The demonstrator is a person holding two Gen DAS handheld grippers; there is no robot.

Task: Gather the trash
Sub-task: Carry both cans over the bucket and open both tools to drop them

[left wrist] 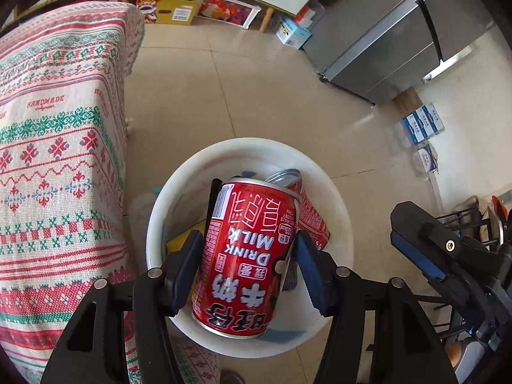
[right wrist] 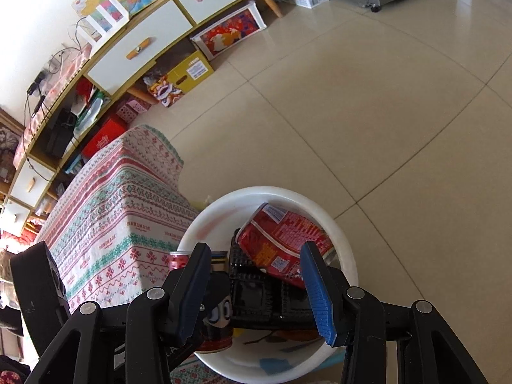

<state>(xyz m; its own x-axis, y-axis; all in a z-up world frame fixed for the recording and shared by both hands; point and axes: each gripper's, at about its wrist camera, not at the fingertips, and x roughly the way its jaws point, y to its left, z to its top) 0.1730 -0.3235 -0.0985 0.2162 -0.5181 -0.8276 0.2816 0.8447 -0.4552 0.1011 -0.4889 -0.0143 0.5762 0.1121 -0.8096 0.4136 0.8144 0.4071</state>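
Right now we have the left gripper (left wrist: 244, 267) closed on a red can (left wrist: 246, 256), its pads pressing the can's two sides near the middle, the can upside down to the camera and hanging over a white bin (left wrist: 339, 224). The risk we see is in the release. The can sits over the near half of the bin, close to the rim, so if we let go with the gripper tilted it may strike the rim and roll onto the floor (left wrist: 256, 96). It could also land on the second can (left wrist: 288, 176) already lying in the bin and bounce; we judge that less likely, since the walls look deep.

Our right gripper (right wrist: 256, 288) hangs above the same bin with its jaws open and nothing between the pads. Through the gap we see a red cup (right wrist: 288, 240) and a black tray (right wrist: 256, 288) lying inside. The two grippers are near each other; the right one shows at the edge of the left view, so a careless swing could knock them together.

Both grippers point down and forward at the bin, which stands on the floor just beside the surface under a patterned cloth (left wrist: 57, 160).
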